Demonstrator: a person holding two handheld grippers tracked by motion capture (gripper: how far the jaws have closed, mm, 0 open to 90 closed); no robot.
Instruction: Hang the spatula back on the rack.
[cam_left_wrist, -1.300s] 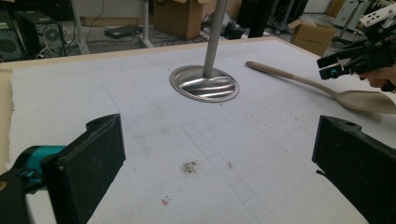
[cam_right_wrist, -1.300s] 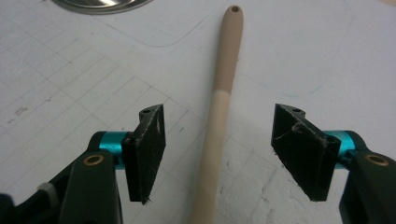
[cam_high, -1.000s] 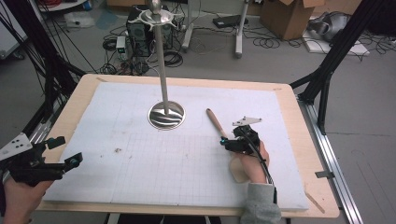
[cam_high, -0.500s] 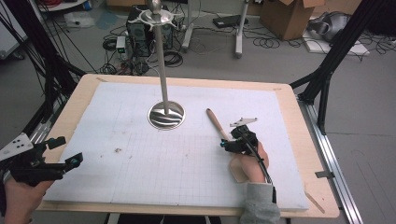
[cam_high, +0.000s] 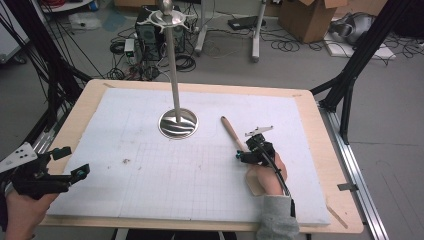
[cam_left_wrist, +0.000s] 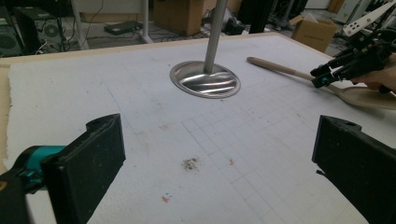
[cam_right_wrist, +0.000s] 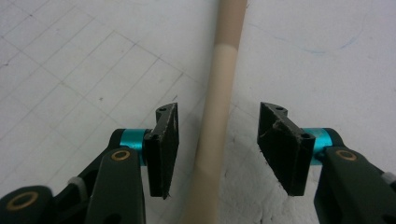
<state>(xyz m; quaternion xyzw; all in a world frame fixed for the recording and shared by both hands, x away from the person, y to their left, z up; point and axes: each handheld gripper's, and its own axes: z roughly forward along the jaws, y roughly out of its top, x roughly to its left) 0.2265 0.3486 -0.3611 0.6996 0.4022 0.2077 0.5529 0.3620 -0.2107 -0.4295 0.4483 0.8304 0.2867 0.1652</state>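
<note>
The table (cam_high: 345, 220) has a light wooden top with rounded corners, covered almost edge to edge by a white foam sheet (cam_high: 150, 130) printed with a faint grid. Black metal frame struts (cam_high: 367, 45) rise at both sides of the table. The floor (cam_high: 395, 130) beyond is grey and smooth. Black cables (cam_high: 185, 62) lie coiled and strewn across it near a dark computer case (cam_high: 147, 32). Two pale stand legs (cam_high: 257, 30) rest on the floor behind. Cardboard boxes (cam_high: 305, 17) sit at the far edge. Lighting is even and diffuse, without hard shadows.
</note>
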